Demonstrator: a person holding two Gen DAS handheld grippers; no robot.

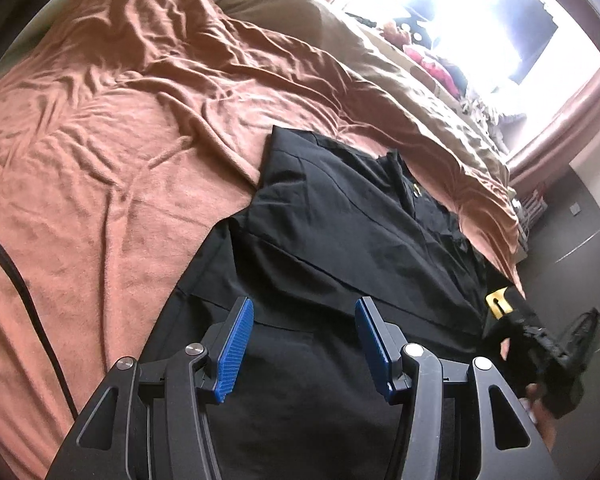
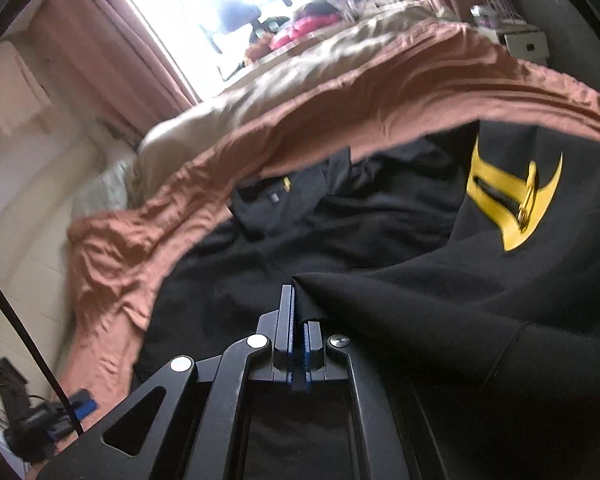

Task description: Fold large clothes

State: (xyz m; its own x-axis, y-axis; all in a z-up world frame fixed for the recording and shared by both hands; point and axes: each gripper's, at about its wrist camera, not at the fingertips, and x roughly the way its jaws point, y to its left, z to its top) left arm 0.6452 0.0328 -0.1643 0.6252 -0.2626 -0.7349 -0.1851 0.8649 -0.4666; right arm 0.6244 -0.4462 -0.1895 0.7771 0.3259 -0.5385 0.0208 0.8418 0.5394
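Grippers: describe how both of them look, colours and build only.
Both the left gripper and the right gripper are matte black linkage frames with triangular cut-outs and round silver pivot pins; ribbed blue pads line the fingers. A black cable runs nearby.

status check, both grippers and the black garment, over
Left gripper open, above black garment. Right gripper shut on black garment, a fold pinched. Garment on orange blanket; nothing blocking.

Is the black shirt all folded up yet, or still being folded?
Still being folded. The black shirt lies partly folded on the bed, while the right gripper pinches one corner. The left gripper is open.
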